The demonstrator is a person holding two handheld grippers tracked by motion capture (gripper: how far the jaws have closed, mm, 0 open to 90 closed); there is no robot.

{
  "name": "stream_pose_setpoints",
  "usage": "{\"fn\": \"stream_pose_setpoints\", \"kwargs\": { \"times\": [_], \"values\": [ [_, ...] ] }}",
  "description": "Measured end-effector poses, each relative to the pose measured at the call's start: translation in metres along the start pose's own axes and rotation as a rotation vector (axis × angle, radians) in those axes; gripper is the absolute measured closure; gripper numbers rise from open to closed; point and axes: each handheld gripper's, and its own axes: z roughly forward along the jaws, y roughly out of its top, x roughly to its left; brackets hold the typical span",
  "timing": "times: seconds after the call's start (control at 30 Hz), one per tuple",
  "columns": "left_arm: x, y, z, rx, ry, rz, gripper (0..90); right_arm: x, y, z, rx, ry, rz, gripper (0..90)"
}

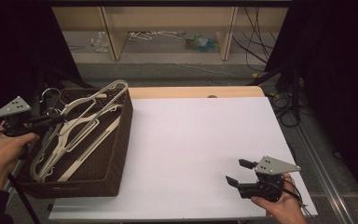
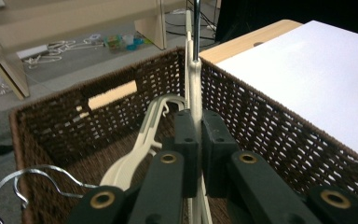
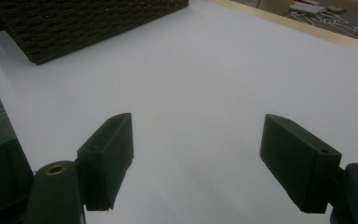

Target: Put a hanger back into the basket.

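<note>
White sheet (image 1: 200,154) covers the table, wicker basket (image 1: 116,154) at its left edge. My left gripper (image 2: 195,140) is clamped on a cream hanger (image 2: 196,88) standing over the basket among the others. My right gripper (image 1: 235,173) rests jaws wide on the sheet, nothing between.

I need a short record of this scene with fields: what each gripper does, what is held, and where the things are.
left gripper: shut on a cream hanger, over the basket
right gripper: open, nothing between the jaws, over the white sheet
basket: brown wicker, at the table's left edge, holds several cream hangers
white sheet: covers most of the table, bare
</note>
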Motion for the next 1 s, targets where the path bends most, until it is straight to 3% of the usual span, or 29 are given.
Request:
{"fn": "stream_pose_setpoints", "kwargs": {
  "times": [0.33,0.63,0.77,0.9,1.0],
  "values": [
    [0.009,-0.013,0.001,0.036,0.012,-0.061,85.9,0.0,0.0,0.001,0.003,0.002,0.002,26.8],
    [0.008,-0.029,0.019,0.11,-0.011,-0.09,85.8,0.0,-0.001,0.001,0.008,0.008,-0.002,26.7],
    [0.008,-0.036,0.026,0.119,-0.007,-0.121,85.7,0.0,-0.001,0.002,0.013,0.007,-0.001,26.7],
    [0.01,-0.04,0.032,0.123,0.024,-0.155,85.1,0.001,-0.001,0.002,0.023,0.007,-0.004,26.7],
    [0.012,-0.041,0.032,0.131,0.078,-0.176,84.0,0.0,-0.002,0.002,0.015,0.012,-0.002,26.6]
  ]
}}
